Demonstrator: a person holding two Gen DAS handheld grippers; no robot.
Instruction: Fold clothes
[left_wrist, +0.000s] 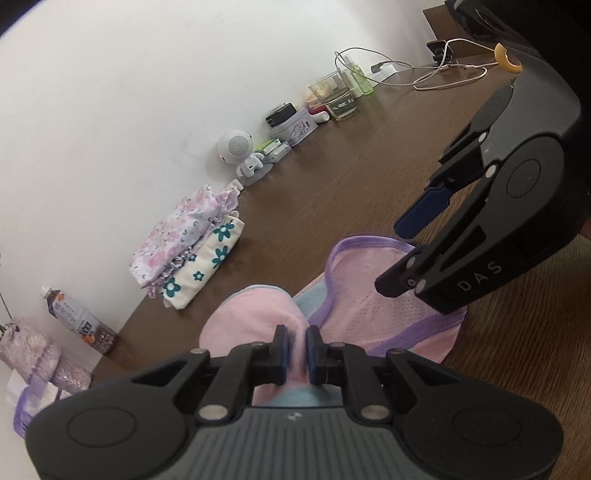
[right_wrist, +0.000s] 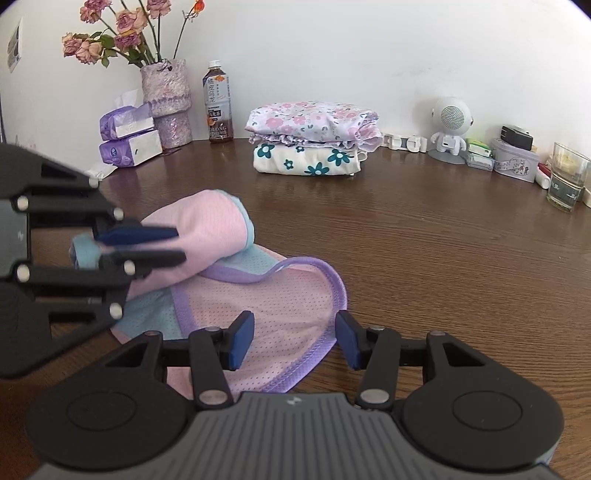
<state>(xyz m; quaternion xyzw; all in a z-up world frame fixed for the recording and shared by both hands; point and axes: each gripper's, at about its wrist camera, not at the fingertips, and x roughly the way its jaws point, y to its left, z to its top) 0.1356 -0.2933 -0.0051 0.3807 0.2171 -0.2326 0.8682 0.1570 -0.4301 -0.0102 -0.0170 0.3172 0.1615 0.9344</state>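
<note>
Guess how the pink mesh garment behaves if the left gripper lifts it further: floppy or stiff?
Likely floppy: the pink mesh garment bunches into a soft roll where the left gripper pinches it. Probably light, being thin perforated mesh. The free part, lying flat on the table, would likely drag and unfold.

A dark wooden table stands against a plain white wall.

I counted two grippers, the left gripper and the right gripper. One pink garment lay near me. Far off sat two folded clothes stacked, two tissue packs, one vase, one bottle, one speaker figure, and one glass at right.
</note>
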